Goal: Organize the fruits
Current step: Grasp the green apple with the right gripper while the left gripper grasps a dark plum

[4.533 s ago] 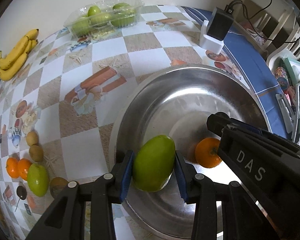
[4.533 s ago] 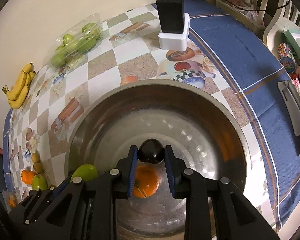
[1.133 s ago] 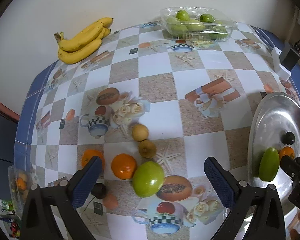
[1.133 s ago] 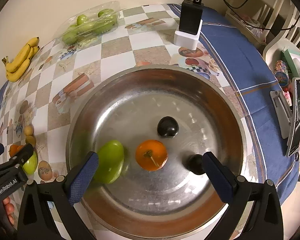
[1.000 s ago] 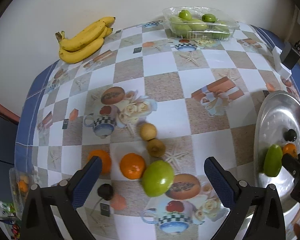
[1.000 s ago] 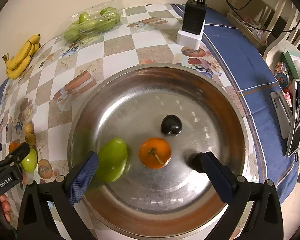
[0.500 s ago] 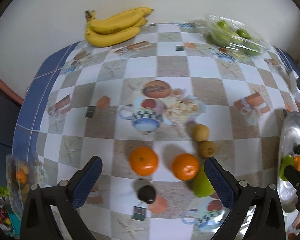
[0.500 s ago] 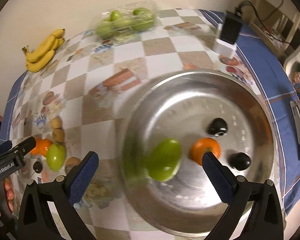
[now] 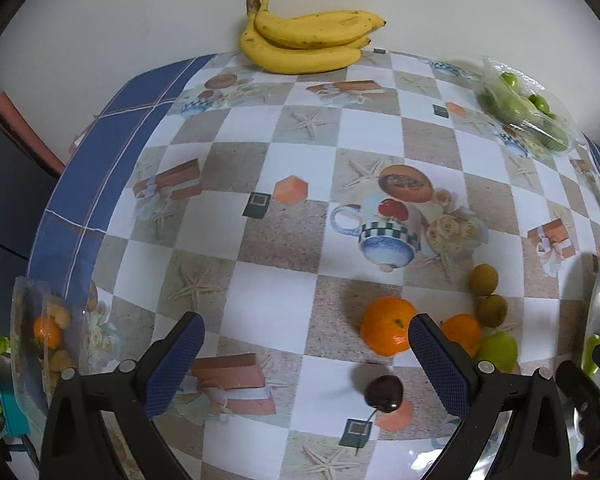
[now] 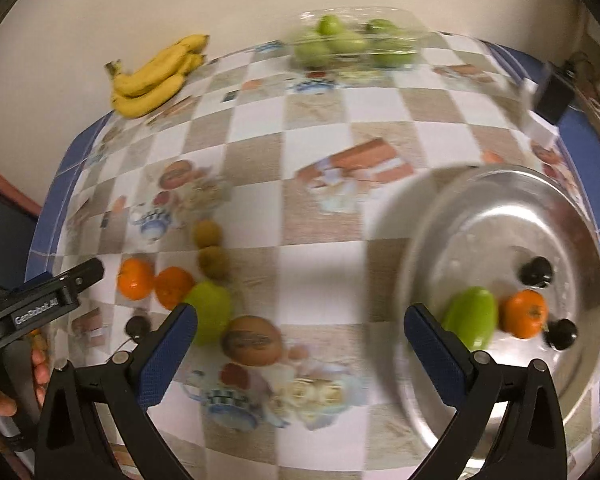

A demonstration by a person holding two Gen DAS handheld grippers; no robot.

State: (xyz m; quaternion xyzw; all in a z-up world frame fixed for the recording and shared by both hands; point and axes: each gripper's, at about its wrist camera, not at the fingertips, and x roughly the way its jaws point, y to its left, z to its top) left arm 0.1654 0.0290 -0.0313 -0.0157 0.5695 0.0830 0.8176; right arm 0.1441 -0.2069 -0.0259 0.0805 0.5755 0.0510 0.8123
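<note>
On the checked tablecloth we hold both tools above the loose fruit, each with its fingers spread wide and nothing between them. Our left gripper looks down on a dark cherry with a thin stem, lying near its right finger. Just beyond that finger sit two oranges side by side, the nearer one partly hidden by the finger, and a green mango touching the second orange. Two small brownish round fruits lie one behind the other just past the mango. At the far edge, against the wall, rests a bunch of bananas, and to the right of it a clear plastic tray of green fruit.

Our right gripper hangs over the cloth between that loose group and the steel bowl; its view is blurred. Inside the bowl we see a green mango beside an orange, with two dark cherries, one beyond the orange and one at its near right. At this view's left edge the left tool's black body shows, with a hand gripping its handle. A black charger on a white block stands at the table's far right.
</note>
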